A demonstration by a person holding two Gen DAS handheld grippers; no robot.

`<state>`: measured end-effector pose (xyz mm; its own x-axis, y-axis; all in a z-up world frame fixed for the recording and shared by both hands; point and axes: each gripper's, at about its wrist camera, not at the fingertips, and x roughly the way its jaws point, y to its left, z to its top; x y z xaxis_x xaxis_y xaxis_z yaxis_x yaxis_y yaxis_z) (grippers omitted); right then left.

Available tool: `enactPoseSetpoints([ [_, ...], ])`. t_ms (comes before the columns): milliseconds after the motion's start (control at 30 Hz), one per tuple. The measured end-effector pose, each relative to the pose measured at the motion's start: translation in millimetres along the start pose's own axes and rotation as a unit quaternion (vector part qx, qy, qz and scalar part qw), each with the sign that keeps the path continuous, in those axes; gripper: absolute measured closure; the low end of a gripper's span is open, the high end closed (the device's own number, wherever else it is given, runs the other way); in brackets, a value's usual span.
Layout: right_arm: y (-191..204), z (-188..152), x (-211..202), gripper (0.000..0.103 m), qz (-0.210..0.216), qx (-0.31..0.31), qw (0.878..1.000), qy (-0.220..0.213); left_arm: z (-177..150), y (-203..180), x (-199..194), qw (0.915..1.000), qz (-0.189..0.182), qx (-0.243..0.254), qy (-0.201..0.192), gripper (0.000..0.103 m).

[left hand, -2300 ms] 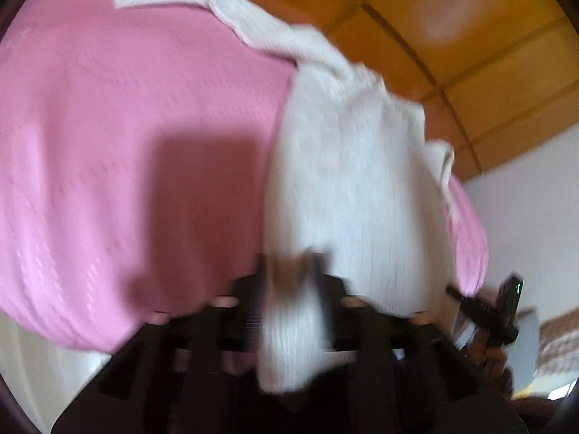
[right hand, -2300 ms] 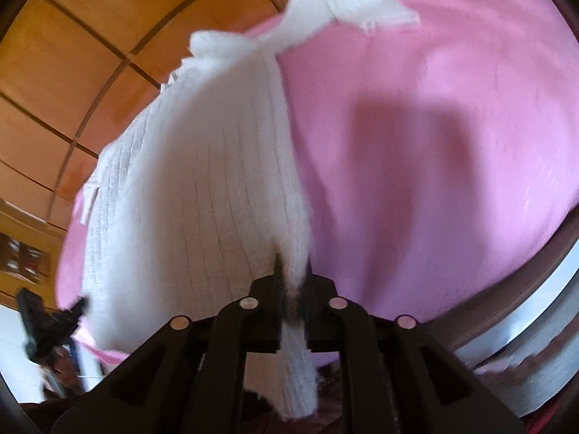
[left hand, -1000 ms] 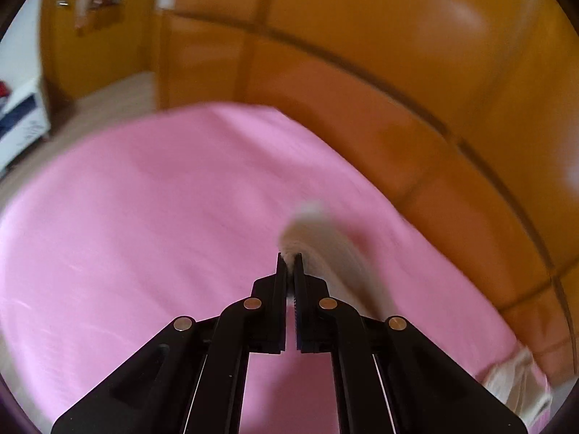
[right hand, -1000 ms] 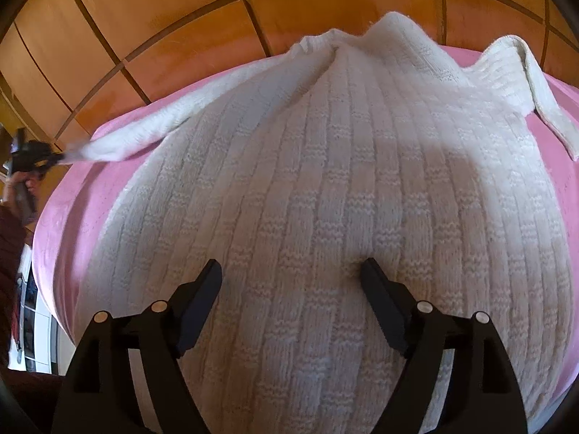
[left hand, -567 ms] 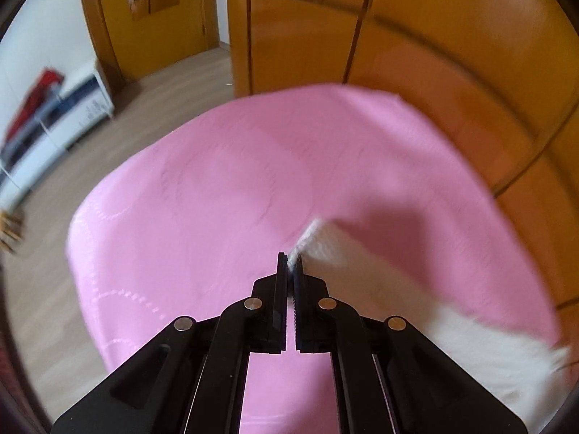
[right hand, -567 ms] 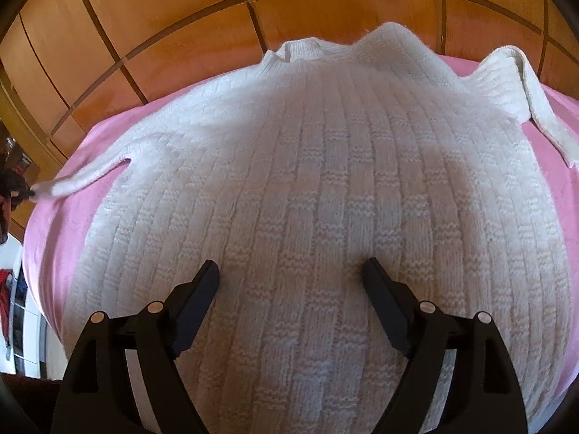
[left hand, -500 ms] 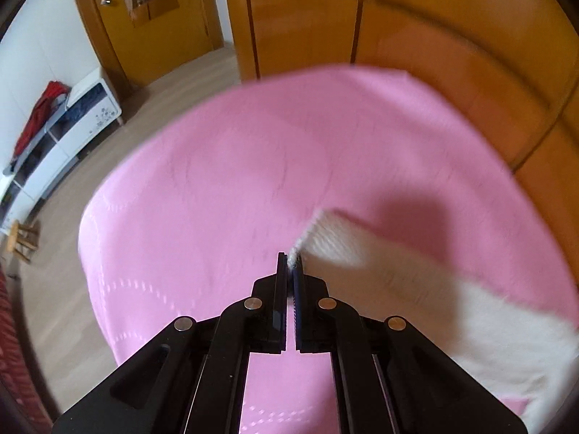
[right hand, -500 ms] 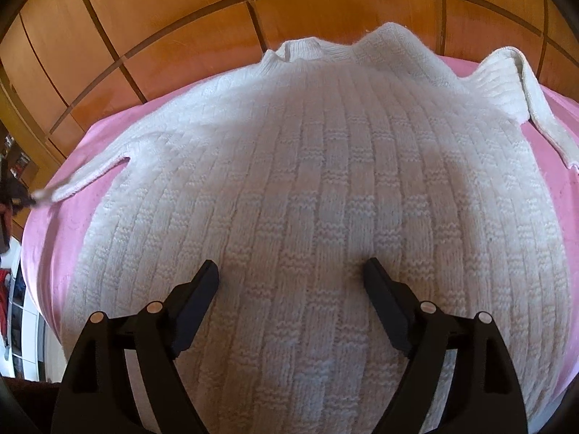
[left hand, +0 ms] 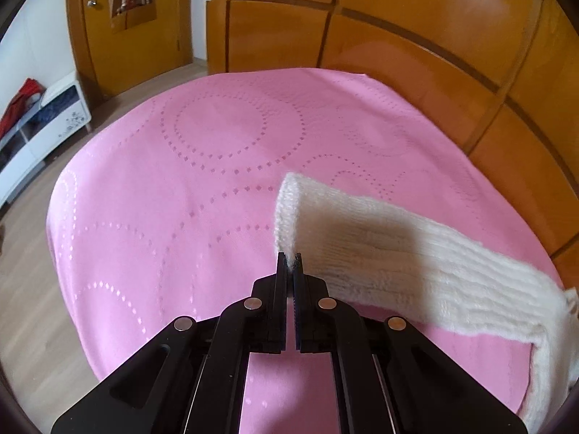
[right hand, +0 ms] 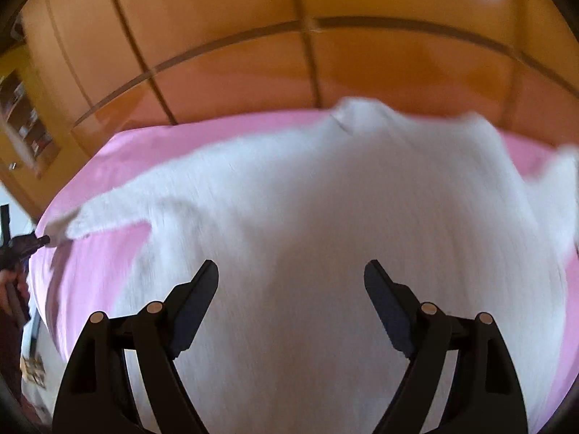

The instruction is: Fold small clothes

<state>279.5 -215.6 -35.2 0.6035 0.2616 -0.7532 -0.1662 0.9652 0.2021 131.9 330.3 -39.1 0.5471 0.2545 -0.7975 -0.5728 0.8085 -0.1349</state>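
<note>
A cream knitted sweater (right hand: 325,235) lies spread flat on the pink bedspread (right hand: 94,260), neck toward the wooden headboard. My left gripper (left hand: 289,258) is shut on the cuff of the sweater's sleeve (left hand: 380,246), which stretches out to the right over the pink bedspread (left hand: 181,188). In the right wrist view that left gripper (right hand: 43,241) shows small at the far left, holding the sleeve tip. My right gripper (right hand: 291,271) hovers open above the sweater's body, nothing between its fingers. The picture there is blurred.
A wooden panelled headboard (left hand: 452,54) runs along the far side of the bed. Wood floor, a wooden door (left hand: 126,29) and a white low shelf unit (left hand: 39,123) lie beyond the bed's left edge. A person's hand (right hand: 11,289) shows at the far left.
My left gripper has drawn the sleeve outward and down until it lies stretched over the bedspread. My right gripper has pulled back and up from the sweater, still open.
</note>
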Motion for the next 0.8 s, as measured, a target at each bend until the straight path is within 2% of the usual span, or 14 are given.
enactPoseSetpoints([
  [67,15.6,32.0,32.3,0.019,0.009,-0.034,0.999,0.014,-6.0,-0.1,-6.9,0.9999,-0.009,0.002,-0.005,0.102],
  [133,31.4,60.3,66.9,0.015,0.0,-0.078,0.997,0.029,-6.8,0.5,-7.9,0.9998,-0.017,0.003,-0.006,0.102],
  [267,50.0,98.0,128.2,0.008,0.002,-0.13,0.989,0.072,-13.5,-2.5,-15.5,0.9991,-0.038,0.012,-0.013,0.102],
  [367,55.6,106.6,162.4,0.002,0.005,-0.164,0.981,0.107,-16.2,-3.3,-21.9,0.9983,-0.054,0.012,-0.016,0.102],
  [433,55.7,102.3,183.0,0.002,0.009,-0.181,0.973,0.14,-18.8,-3.2,-27.7,0.9978,-0.061,0.012,-0.023,0.102],
  [500,55.3,101.5,185.3,0.002,0.014,-0.188,0.972,0.137,-17.6,-4.1,-30.7,0.9974,-0.067,0.01,-0.027,0.102],
  [533,55.4,101.2,183.6,0.008,0.021,-0.19,0.971,0.141,-16.9,-4.8,-31.7,0.9971,-0.07,0.01,-0.03,0.102],
  [567,56.8,100.6,178.9,0.03,0.034,-0.194,0.97,0.139,-14.8,-6.5,-34.0,0.9966,-0.073,0.011,-0.035,0.102],
  [600,59.4,99.8,173.4,0.045,0.047,-0.201,0.969,0.135,-11.5,-8.3,-35.5,0.9963,-0.075,0.013,-0.04,0.102],
  [633,63.6,99.3,167.7,0.082,0.056,-0.209,0.967,0.134,-8.8,-9.9,-37.0,0.9959,-0.077,0.013,-0.045,0.102],
  [667,66.7,99.6,164.6,0.094,0.05,-0.215,0.966,0.133,-4.5,-11.1,-39.1,0.9953,-0.08,0.009,-0.053,0.102],
  [733,70.9,103.1,158.4,0.098,0.028,-0.23,0.966,0.114,6.0,-13.2,-40.6,0.9947,-0.079,0.003,-0.066,0.102],
  [800,68.5,113.5,155.6,0.099,0.002,-0.218,0.972,0.084,18.8,-15.1,-44.8,0.9935,-0.074,-0.004,-0.087,0.102],
])
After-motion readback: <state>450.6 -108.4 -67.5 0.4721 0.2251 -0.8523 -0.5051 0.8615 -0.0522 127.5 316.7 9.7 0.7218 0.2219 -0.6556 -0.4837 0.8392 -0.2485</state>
